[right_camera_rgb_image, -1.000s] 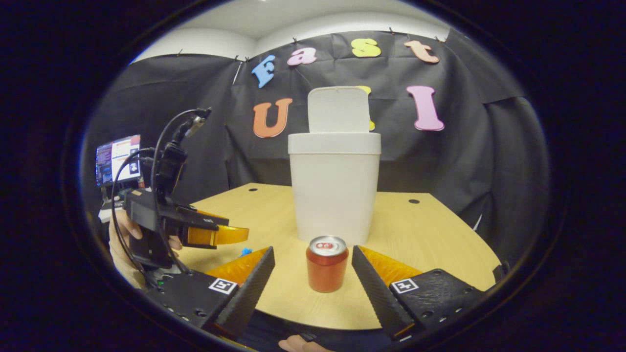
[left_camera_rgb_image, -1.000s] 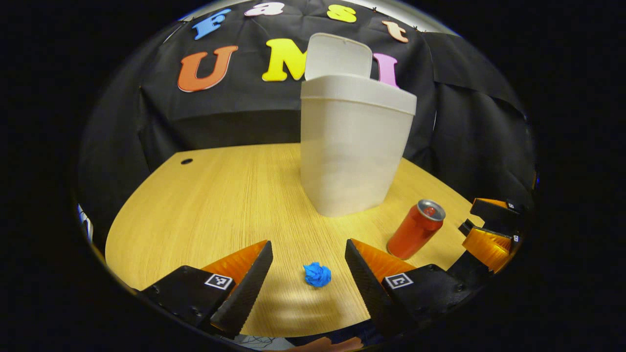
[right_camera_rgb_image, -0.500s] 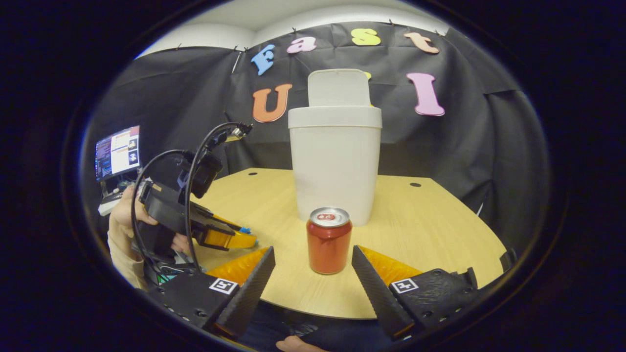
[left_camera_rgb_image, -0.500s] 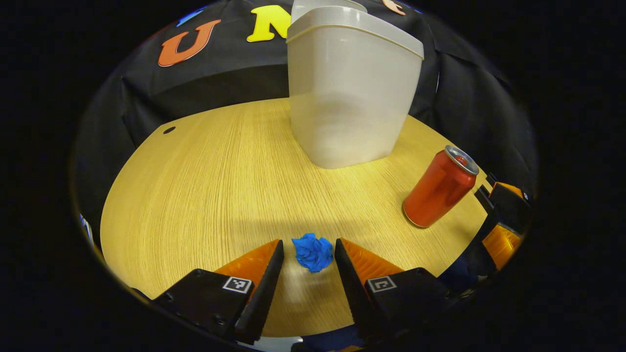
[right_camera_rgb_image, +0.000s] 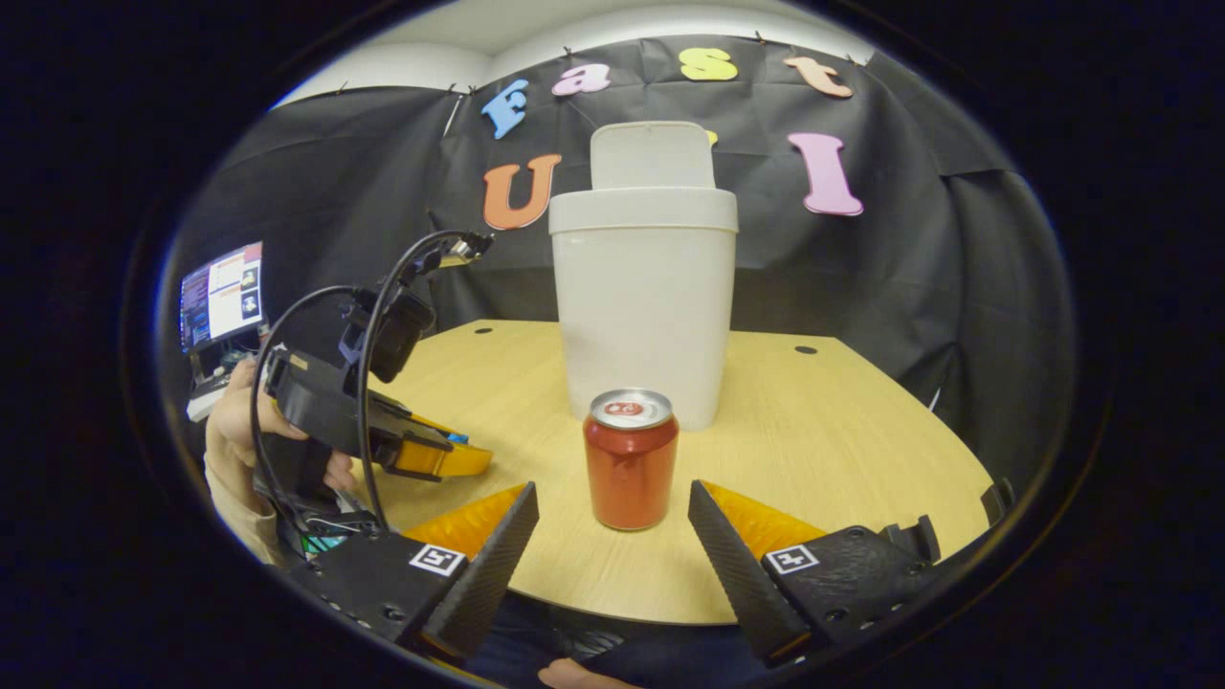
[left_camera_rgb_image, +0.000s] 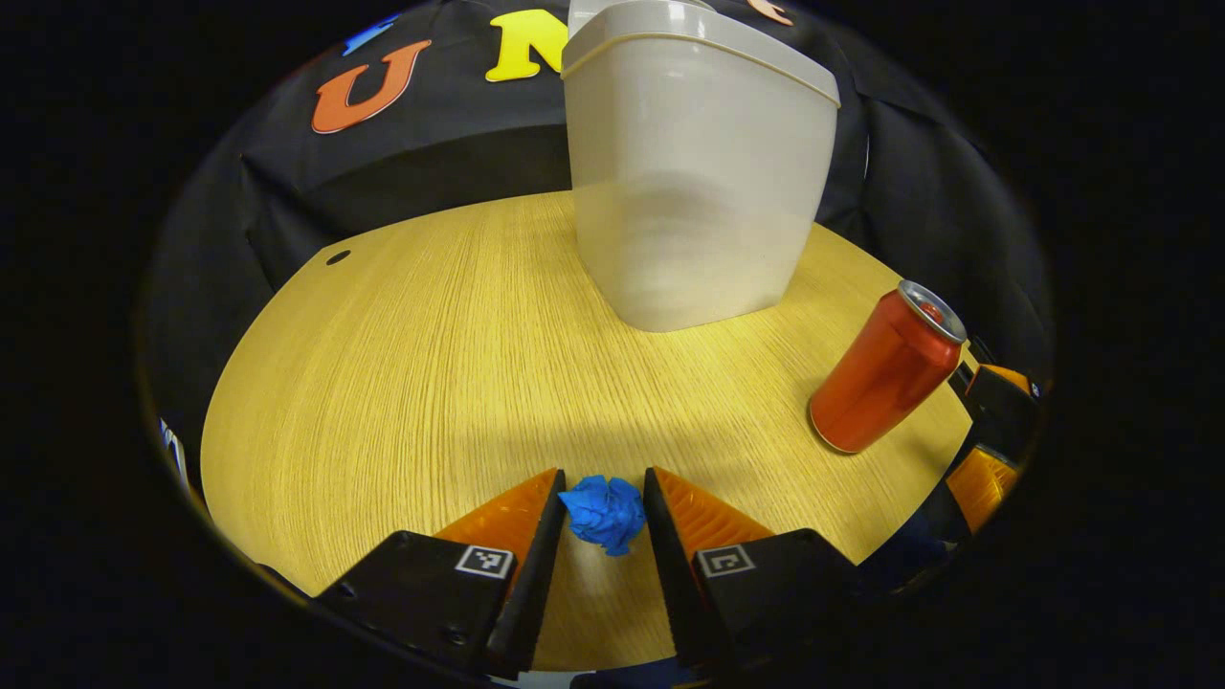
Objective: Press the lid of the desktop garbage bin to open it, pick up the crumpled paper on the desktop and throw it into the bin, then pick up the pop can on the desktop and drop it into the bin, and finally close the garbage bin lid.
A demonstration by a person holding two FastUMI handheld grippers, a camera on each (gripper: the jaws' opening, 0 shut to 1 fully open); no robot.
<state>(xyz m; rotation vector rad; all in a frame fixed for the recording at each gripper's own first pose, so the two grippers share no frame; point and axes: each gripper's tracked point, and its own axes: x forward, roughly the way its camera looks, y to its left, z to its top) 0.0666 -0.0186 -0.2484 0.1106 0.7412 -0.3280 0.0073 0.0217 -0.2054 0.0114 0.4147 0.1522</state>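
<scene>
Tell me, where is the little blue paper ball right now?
In the left gripper view the blue paper ball sits pinched between the left claw fingers, low on the wooden table, with the red can off to its right.

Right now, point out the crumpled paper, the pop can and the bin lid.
crumpled paper [left_camera_rgb_image: 603, 512]: left gripper view, middle of the blue wad.
pop can [right_camera_rgb_image: 630, 469]: right gripper view, middle of its red side.
bin lid [right_camera_rgb_image: 653, 155]: right gripper view, face of the raised flap.

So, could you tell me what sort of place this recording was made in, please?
Most likely a data-collection booth: black cloth wall behind a round wooden table, a lit monitor at the side, and a person's hand working the left gripper.
</scene>
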